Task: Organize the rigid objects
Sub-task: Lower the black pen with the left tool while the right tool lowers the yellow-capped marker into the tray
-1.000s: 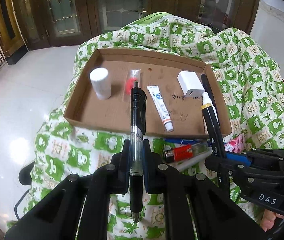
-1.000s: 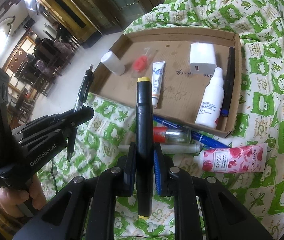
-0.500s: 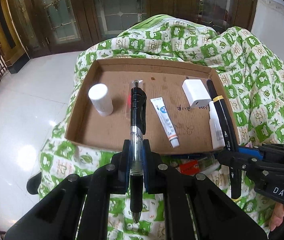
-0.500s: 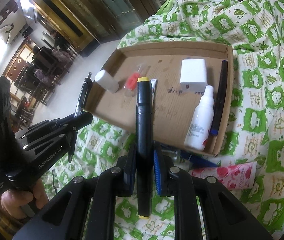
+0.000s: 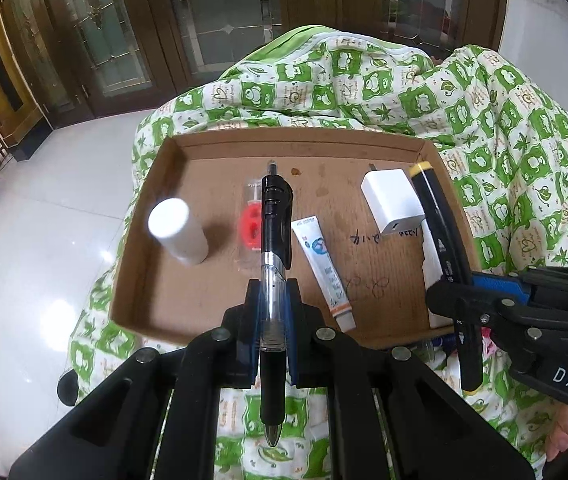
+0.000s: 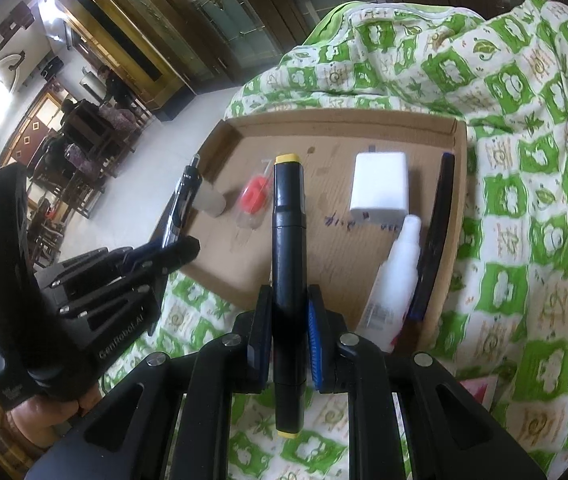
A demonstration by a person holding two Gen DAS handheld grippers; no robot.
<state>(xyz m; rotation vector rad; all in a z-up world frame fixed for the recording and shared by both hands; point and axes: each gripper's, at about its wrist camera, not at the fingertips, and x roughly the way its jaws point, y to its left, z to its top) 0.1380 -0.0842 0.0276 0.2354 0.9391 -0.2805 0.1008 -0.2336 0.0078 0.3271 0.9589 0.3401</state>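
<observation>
My left gripper is shut on a black clear-barrelled ballpoint pen, held above the near edge of a shallow cardboard tray. My right gripper is shut on a black marker with yellow ends, also over the tray's near edge. In the tray lie a white cylinder, a red item in a clear packet, a small tube, a white charger block, a white bottle and a dark pen along the right wall.
The tray rests on a green-and-white patterned quilt. A pink box lies on the quilt near the right gripper. White tiled floor drops away to the left; dark wooden doors stand behind. Hands grip both handles.
Both grippers moved forward toward the tray with their pens still gripped. The loose pens and lighter on the quilt in front of the tray slipped out of sight beneath the grippers.
</observation>
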